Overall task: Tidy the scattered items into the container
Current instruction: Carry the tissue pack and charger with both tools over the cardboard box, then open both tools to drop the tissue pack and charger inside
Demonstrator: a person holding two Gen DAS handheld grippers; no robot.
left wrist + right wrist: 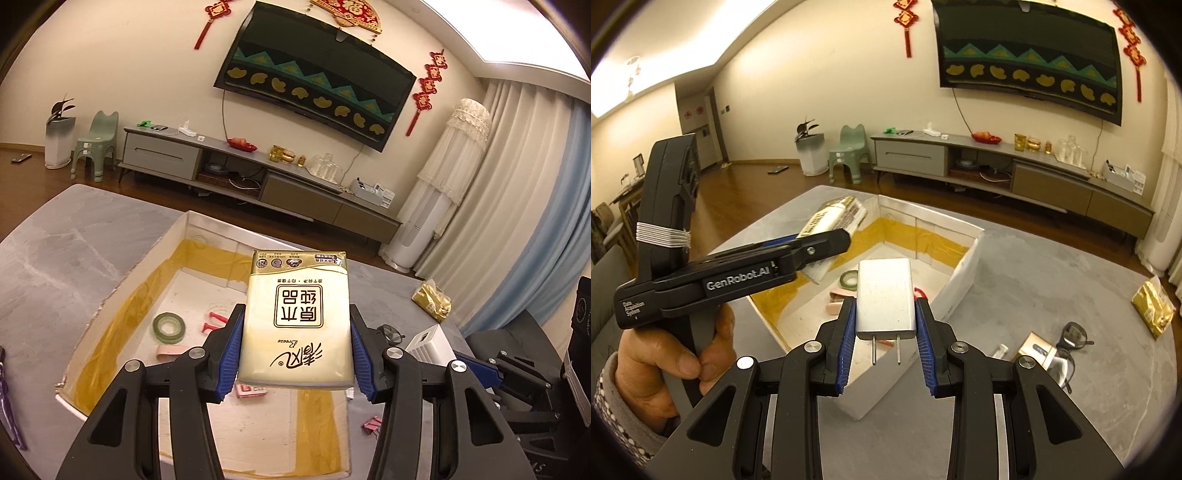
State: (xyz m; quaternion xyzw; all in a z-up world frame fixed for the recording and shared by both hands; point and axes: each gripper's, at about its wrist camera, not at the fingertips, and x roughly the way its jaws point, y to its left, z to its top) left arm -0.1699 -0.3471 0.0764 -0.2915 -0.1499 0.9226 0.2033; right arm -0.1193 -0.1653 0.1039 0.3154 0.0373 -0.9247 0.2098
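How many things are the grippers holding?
2. The left hand-held gripper holds a tissue pack over the box; the right hand-held gripper holds a white charger.

- Tissue pack: cream plastic with a gold band at the far end, printed face up, lying flat and level above the container; my left gripper is clamping its long sides.
- Charger: white plug block, two prongs pointing back toward me; my right gripper is pinching its sides, holding it over the container's near corner.
- Container: shallow white box, open top, yellow tape along the inner edges, sitting on the grey table.
- Inside it: green tape roll, pink razor, pink flat piece, all lying on the floor.
- Lying outside on the table: gold packet, glasses, small gold box, pink clip.
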